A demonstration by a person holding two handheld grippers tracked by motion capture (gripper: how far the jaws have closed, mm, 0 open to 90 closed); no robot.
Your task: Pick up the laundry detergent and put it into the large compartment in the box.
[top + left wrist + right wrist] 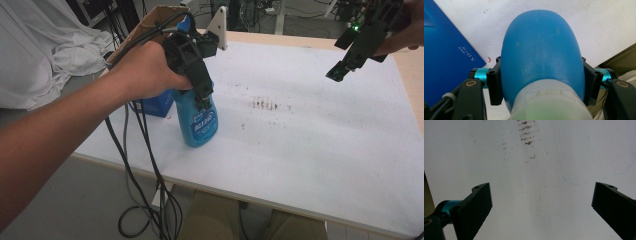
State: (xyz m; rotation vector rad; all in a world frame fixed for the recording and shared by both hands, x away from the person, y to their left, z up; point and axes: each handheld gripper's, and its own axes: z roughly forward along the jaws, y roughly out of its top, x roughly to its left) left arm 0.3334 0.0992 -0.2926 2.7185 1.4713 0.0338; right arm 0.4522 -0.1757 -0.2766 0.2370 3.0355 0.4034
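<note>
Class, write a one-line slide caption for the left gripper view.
Left tool clamped on either side of a blue spray bottle, above a white table beside a blue box.

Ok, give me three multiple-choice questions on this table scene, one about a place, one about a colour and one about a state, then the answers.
1. Where does the spray bottle stand?
A. beside the blue box, near the table's left edge
B. on the brown smudges
C. on the floor

2. What colour is the bottle's body?
A. red
B. blue
C. yellow

3. How do the right gripper jaws stand?
A. shut on the bottle
B. shut on a cloth
C. open, nothing between them

Answers: 1 A, the high view shows bottle and box side by side; 2 B, blue in the high and left gripper views; 3 C, the right gripper view shows wide jaws over bare white table.
</note>
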